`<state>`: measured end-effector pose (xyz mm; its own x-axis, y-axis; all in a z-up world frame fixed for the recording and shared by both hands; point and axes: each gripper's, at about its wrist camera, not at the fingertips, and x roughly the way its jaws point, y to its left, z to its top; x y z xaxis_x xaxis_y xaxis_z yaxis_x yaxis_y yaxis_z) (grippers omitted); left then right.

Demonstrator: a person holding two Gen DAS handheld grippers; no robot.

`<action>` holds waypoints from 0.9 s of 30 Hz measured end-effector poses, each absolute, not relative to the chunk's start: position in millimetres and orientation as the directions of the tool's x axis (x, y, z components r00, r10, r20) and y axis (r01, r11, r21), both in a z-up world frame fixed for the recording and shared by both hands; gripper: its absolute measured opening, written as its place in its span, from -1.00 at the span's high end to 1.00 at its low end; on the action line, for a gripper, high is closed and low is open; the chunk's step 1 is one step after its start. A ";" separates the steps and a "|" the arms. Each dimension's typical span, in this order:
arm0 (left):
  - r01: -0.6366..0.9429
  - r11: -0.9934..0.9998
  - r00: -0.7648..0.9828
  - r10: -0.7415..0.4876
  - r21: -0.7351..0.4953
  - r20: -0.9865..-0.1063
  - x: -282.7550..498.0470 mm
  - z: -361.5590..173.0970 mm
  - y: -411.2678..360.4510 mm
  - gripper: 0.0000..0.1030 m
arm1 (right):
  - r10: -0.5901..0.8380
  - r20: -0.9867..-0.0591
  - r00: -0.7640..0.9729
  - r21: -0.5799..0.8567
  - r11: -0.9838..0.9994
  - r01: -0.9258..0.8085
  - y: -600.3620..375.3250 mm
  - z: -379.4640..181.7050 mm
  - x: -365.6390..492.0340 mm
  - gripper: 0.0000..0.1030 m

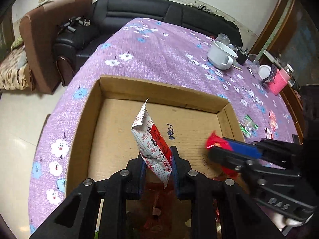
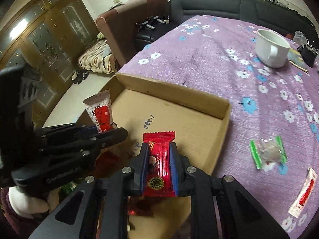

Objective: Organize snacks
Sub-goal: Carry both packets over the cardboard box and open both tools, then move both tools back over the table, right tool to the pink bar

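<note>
My left gripper (image 1: 157, 159) is shut on a white and red snack packet (image 1: 153, 139) and holds it above the open cardboard box (image 1: 159, 87). My right gripper (image 2: 159, 155) is shut on a red snack packet (image 2: 159, 159) over the same box (image 2: 179, 93). The right gripper shows in the left wrist view (image 1: 215, 149) with the red packet (image 1: 214, 141). The left gripper shows in the right wrist view (image 2: 111, 131) with the white packet (image 2: 100, 113). Red packets (image 1: 157, 205) lie in the box below the grippers.
The box sits on a purple flowered tablecloth (image 2: 199, 55). A green-edged clear packet (image 2: 268, 152) and a white and red sachet (image 2: 303, 195) lie right of the box. A white mug (image 2: 271, 47) stands farther back. A pink container (image 1: 279, 80) is at the far right.
</note>
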<state>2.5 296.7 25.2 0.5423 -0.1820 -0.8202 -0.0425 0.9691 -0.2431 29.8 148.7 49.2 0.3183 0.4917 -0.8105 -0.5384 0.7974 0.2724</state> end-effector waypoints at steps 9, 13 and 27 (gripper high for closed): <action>-0.098 0.923 0.565 -0.257 -0.373 -0.784 -9.0 32.0 316.7 -0.18 | 0.522 -0.768 0.371 0.275 0.792 -0.545 135.0 69.2 22.1 0.34; -0.092 0.913 0.604 -0.267 -0.398 -0.751 -25.3 52.5 312.4 -0.27 | 0.537 -0.740 0.406 0.286 0.797 -0.532 110.6 85.5 12.6 0.16; 0.068 0.809 0.579 -0.509 -0.584 -0.637 -58.8 87.8 226.1 -0.73 | 0.416 -0.718 0.559 0.335 0.909 -0.247 -101.5 95.5 -6.8 0.12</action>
